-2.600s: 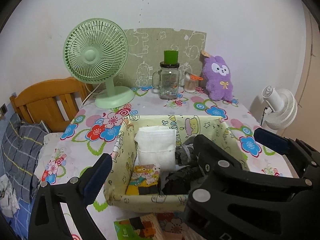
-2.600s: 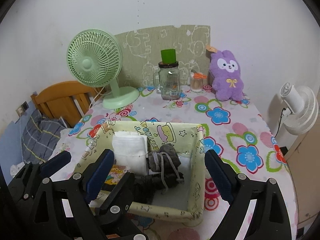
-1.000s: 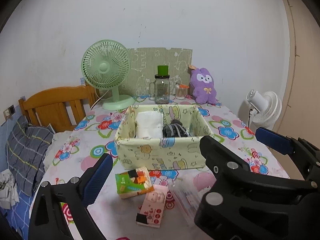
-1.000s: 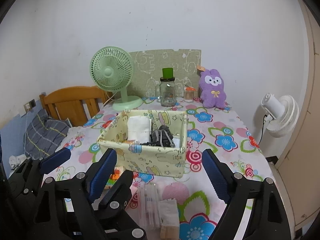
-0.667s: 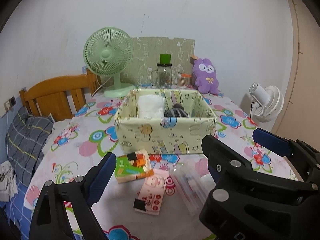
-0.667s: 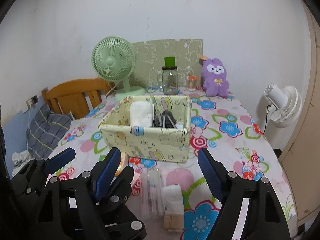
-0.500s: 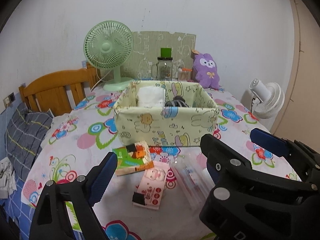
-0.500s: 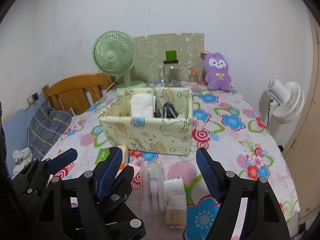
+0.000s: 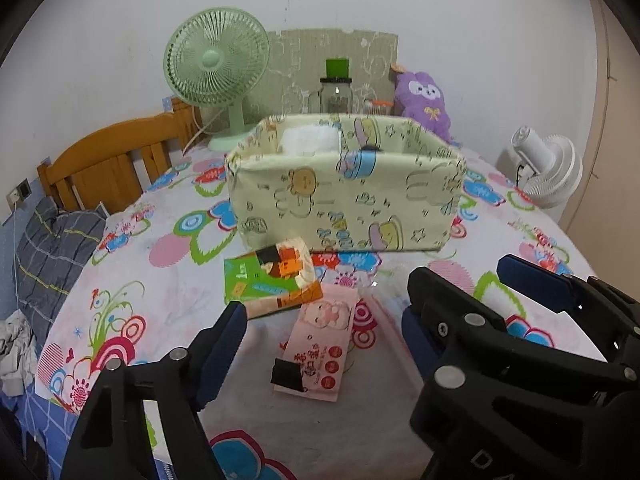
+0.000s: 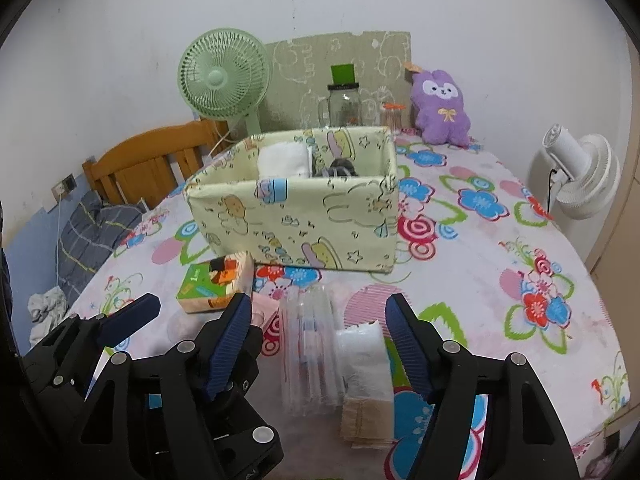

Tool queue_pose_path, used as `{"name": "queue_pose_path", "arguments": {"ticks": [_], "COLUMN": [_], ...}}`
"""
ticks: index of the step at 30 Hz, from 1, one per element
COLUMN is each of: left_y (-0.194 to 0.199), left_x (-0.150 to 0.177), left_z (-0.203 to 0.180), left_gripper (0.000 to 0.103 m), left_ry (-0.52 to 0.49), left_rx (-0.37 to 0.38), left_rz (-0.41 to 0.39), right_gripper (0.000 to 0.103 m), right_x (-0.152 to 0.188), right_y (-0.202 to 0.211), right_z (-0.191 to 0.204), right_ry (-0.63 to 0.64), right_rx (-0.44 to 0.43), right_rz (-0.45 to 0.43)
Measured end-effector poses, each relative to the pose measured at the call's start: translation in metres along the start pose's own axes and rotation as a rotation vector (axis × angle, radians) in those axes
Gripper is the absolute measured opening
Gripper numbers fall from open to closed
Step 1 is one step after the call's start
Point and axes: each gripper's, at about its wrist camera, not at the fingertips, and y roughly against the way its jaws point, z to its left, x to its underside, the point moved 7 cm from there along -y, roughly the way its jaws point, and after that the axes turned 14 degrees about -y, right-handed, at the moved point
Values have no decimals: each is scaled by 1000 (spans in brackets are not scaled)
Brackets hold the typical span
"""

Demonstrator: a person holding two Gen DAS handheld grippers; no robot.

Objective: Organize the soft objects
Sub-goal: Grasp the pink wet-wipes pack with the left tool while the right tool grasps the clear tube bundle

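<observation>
— What's on the counter just now?

— A pale yellow cloth bin printed with cartoon animals stands mid-counter on the flowered cover. Inside, a folded white cloth stands at the left and a dark grey bundle sits beside it, only its top showing over the rim.

— And the soft things outside it?

— Four lie in front of the bin. A green tissue pack sits just before the bin's near-left corner. A pink tissue pack lies touching the green one's near edge, running toward the viewer. To its right, a clear plastic packet and a white packet with a tan end lie side by side, touching.

— The tools?

— Both released, jaws wide apart, nothing between them. The left tool hovers low over the pink pack, which lies in the gap between its blue pads. The right tool sits just to its right, with the clear packet and the white one in its gap. Whether either tool touches the counter, I can't tell.

— Behind the bin?

— Along the wall: a green fan, a glass jar with a green cap, and a purple plush. A wooden chair stands at the left edge, a white fan off the counter at right.
</observation>
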Motion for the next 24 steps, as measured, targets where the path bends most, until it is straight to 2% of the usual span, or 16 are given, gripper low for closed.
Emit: {"name": "queue_pose_path", "arguments": {"ticks": [10,17,24], "left_y": [-23,-38,-40], "left_x": [14,22,24], "left_z": [3,7,8], "left_gripper": [70,61,60], "left_ry": [23,33,35], "left_rx": [48,42,44], "left_rz": [64,109,110], "right_gripper": [63,44,43], "right_x": [13,22,24], "right_y": [-26,-45,-51], "right_z": [2,1,1], "right_ry": [-3,-23,-39], "right_rx": [4,31,25], "right_rz": [79,134,148]}}
